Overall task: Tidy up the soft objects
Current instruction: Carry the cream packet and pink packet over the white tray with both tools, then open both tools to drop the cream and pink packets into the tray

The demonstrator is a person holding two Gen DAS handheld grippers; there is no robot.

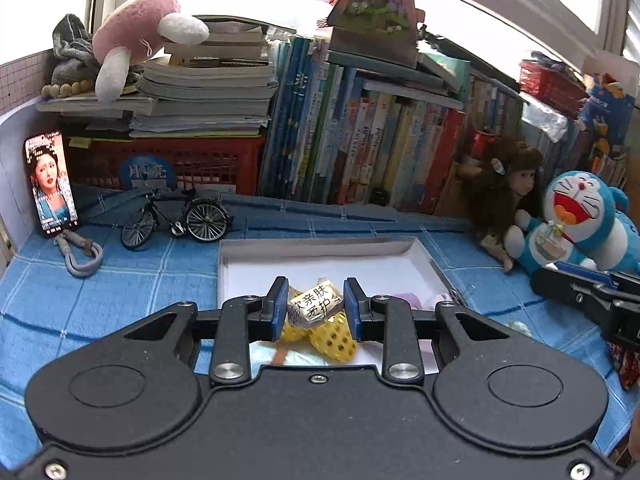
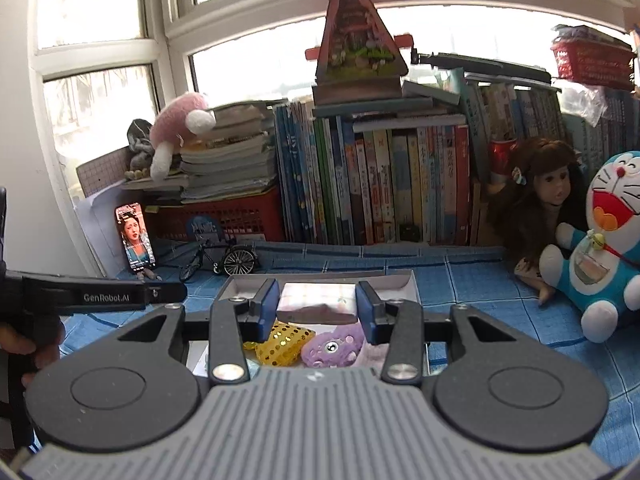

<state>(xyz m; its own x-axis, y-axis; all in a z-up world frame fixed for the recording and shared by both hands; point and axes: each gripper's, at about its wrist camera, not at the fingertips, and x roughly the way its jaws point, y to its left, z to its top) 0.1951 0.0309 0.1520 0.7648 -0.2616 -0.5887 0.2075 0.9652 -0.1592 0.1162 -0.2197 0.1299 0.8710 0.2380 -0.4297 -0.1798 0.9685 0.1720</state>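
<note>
A white shallow box (image 1: pixel 320 246) sits on the blue checked cloth. My left gripper (image 1: pixel 316 306) has its fingers on both sides of a yellow mesh pouch with a printed label (image 1: pixel 316 308), over the box's near end. The right wrist view shows the box (image 2: pixel 394 280) holding the yellow sequinned pouch (image 2: pixel 284 344) and a purple plush (image 2: pixel 334 350). My right gripper (image 2: pixel 316 306) is open above them, holding nothing. The right gripper also shows at the right edge of the left wrist view (image 1: pixel 592 296).
A Doraemon plush (image 2: pixel 600 256) and a doll (image 2: pixel 544 196) sit to the right of the box. A toy bicycle (image 1: pixel 176 218) and a propped phone (image 1: pixel 52 184) stand at the left. Books and a red basket (image 1: pixel 180 160) line the back, with a pink plush (image 1: pixel 136 36) on top.
</note>
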